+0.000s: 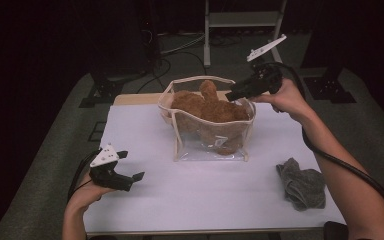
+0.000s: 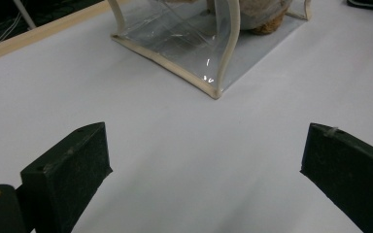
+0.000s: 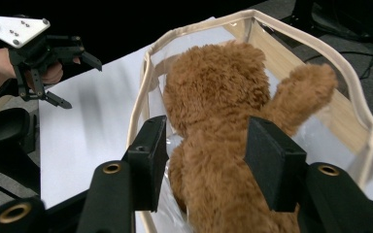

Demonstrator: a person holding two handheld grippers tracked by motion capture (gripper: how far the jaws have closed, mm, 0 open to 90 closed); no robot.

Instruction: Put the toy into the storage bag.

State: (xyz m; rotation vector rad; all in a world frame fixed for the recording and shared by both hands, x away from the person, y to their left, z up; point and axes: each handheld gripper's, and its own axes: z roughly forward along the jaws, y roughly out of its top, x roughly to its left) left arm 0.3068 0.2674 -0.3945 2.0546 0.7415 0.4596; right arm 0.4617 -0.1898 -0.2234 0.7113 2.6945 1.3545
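hovering our right hand-held gripper (image 3: 206, 162) unclenched over the teddy bear (image 1: 210, 107) inside the clear bag (image 1: 185, 145) mid-surface, left hand-held gripper (image 1: 132, 167) released near-left; next, we judged, retreat clear of the bag.

The bag (image 1: 207, 142) is made of clear, glossy plastic film, on which glints are caught, and is edged and handled in matt cream fabric binding. The teddy bear (image 3: 223, 126) inside it is covered in shaggy, matt brown plush. The table (image 1: 190, 195) is faced with a smooth, matt white sheet; along its 12 o'clock edge a strip of pale wood is exposed. At 4 o'clock from the bag, a grey cloth (image 1: 302, 182) of soft, rumpled knit is seen. The jaws of the left gripper (image 2: 206, 170) are formed of matt black plastic with a finely scuffed surface, and brass-coloured metal eyelets are set in the right gripper (image 3: 206, 165).
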